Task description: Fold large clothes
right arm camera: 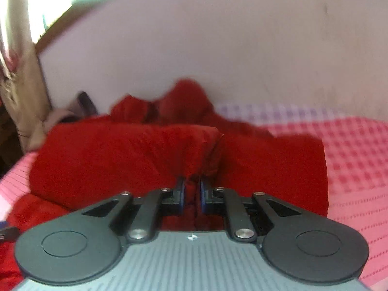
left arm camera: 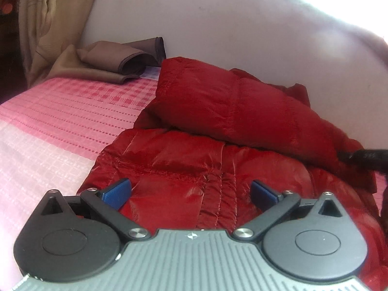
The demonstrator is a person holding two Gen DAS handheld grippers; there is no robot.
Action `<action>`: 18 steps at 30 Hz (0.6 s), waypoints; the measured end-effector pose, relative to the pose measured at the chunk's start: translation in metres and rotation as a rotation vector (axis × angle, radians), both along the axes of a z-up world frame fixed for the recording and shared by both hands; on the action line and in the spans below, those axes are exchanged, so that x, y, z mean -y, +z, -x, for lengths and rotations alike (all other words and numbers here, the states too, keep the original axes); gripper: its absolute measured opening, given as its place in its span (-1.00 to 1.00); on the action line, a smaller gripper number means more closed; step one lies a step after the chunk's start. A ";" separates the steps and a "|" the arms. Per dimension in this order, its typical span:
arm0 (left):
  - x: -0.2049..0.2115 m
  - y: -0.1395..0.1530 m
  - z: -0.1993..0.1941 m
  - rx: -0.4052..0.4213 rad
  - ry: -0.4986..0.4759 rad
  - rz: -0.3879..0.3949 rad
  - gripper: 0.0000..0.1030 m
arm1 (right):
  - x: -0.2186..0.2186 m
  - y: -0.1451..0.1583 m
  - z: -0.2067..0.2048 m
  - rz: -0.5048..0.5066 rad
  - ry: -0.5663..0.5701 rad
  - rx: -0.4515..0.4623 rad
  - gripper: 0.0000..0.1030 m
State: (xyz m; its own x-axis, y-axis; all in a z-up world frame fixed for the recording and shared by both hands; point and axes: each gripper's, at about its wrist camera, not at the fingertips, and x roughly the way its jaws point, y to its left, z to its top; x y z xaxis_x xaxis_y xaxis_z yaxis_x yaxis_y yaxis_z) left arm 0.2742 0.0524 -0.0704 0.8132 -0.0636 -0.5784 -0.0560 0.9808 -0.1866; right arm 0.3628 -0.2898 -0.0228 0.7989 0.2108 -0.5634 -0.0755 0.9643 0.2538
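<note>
A red padded jacket (left arm camera: pixel 194 155) lies on the pink checked bedspread (left arm camera: pixel 63 121), with one puffy sleeve (left arm camera: pixel 218 101) folded across its body. My left gripper (left arm camera: pixel 191 191) hovers low over the jacket's stitched seam, jaws wide open, blue pads (left arm camera: pixel 116 191) apart with nothing pinched between them. In the right wrist view the same jacket (right arm camera: pixel 121 155) fills the middle. My right gripper (right arm camera: pixel 192 189) is shut on a bunched fold of the red jacket fabric at the folded sleeve's edge. That view is blurred.
A folded brown cloth (left arm camera: pixel 116 60) lies at the far end of the bed by the pale wall (left arm camera: pixel 218 19). Beige curtains (left arm camera: pixel 43 19) hang at the left. A black object (left arm camera: pixel 363 157) pokes in from the right edge. Bedspread (right arm camera: pixel 356 160) stretches right of the jacket.
</note>
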 end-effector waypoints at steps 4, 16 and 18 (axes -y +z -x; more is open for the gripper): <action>0.004 0.007 0.001 -0.012 0.002 -0.007 0.99 | 0.008 -0.006 -0.011 -0.088 0.001 -0.074 -0.64; -0.059 0.051 0.087 -0.068 -0.123 0.123 1.00 | 0.070 0.027 0.239 -0.209 0.015 0.024 0.89; -0.073 0.046 0.103 -0.079 -0.106 0.121 1.00 | 0.069 0.012 0.276 -0.188 -0.012 -0.009 0.89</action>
